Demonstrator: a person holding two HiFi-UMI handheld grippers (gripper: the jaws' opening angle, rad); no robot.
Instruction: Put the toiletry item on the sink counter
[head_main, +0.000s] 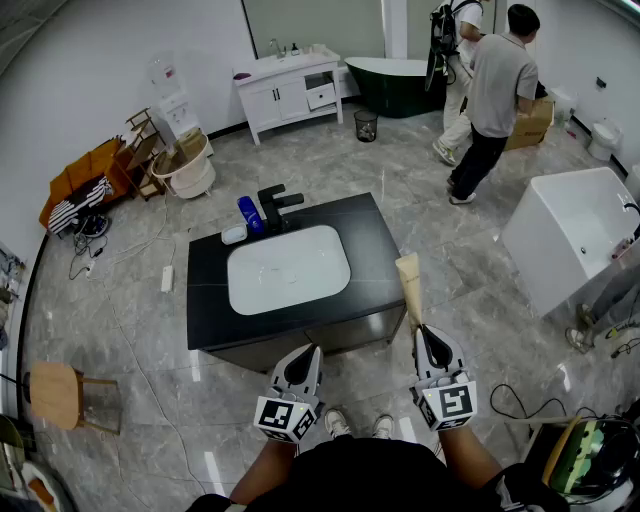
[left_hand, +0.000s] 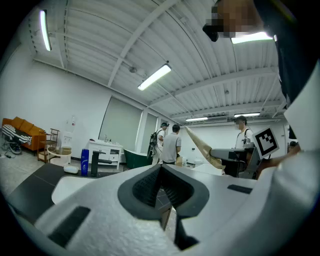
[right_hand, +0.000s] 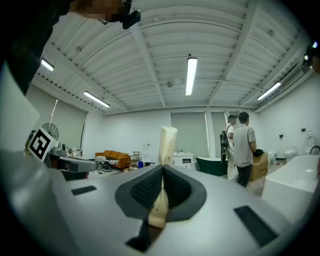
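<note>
The toiletry item is a beige tube (head_main: 409, 285), crimped end clamped in my right gripper (head_main: 421, 331), which is shut on it. It sticks up and forward, just past the right front corner of the black sink counter (head_main: 370, 250). In the right gripper view the tube (right_hand: 167, 144) rises from between the closed jaws (right_hand: 161, 186). My left gripper (head_main: 306, 352) is shut and holds nothing, hovering at the counter's front edge. A white basin (head_main: 288, 268), black faucet (head_main: 275, 207), blue bottle (head_main: 248, 214) and soap dish (head_main: 234, 234) are on the counter.
A white tub (head_main: 575, 235) stands to the right. Two people (head_main: 495, 90) are at the back right near a dark green bathtub (head_main: 390, 82). A white vanity (head_main: 290, 90) is at the far wall, a wooden stool (head_main: 55, 392) at the left, cables on the floor.
</note>
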